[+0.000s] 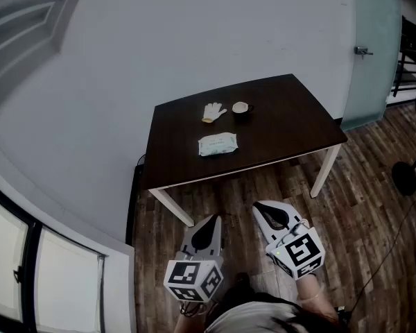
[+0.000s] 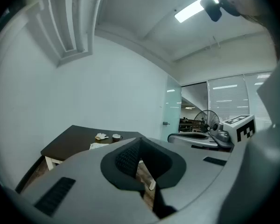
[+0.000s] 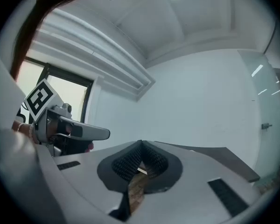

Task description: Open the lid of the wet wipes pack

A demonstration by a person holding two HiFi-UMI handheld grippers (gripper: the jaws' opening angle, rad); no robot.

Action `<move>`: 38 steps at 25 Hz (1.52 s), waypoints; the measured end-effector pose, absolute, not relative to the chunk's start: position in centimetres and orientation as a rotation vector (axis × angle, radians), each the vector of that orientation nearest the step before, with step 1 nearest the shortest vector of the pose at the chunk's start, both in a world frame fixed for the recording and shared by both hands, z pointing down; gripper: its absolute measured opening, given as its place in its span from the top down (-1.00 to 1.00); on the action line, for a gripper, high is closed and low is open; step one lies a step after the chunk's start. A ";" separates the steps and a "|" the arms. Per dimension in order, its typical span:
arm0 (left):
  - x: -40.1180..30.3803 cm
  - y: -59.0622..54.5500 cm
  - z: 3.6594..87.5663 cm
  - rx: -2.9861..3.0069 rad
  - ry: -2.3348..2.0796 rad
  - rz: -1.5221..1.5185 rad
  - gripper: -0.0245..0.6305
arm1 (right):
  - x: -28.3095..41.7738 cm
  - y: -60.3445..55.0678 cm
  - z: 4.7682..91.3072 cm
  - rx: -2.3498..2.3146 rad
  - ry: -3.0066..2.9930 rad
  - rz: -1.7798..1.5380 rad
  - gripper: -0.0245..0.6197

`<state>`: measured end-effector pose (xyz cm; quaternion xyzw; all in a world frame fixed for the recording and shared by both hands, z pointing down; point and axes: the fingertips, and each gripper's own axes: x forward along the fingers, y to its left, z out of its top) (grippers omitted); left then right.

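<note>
Nothing is started: the wet wipes pack [image 1: 218, 144] lies untouched mid-way along the table [image 1: 291, 99], with the left gripper [image 1: 215, 219] and right gripper [image 1: 258, 207] well short of its near edge, both closed and empty.

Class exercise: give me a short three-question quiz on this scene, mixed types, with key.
1. True or false: the wet wipes pack lies on the table, nearer the person than the glove and cup.
2. The jaws of the right gripper are: A) wide open; B) shut, empty; C) shut on the pack.
3. Fill in: the left gripper hangs over the wooden ____.
Key: 1 true; 2 B; 3 floor.
</note>
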<state>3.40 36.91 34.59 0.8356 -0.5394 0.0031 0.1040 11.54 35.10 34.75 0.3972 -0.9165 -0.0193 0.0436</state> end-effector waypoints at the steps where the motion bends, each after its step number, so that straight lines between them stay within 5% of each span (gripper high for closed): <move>1: 3.1 36.6 34.7 2.463 -1.590 0.007 0.88 | 11.3 34.8 34.9 1.218 -2.804 -0.057 0.91; 38: -7.6 22.5 36.7 2.497 -1.450 -0.037 0.88 | -0.6 21.2 36.6 1.300 -2.710 -0.081 0.91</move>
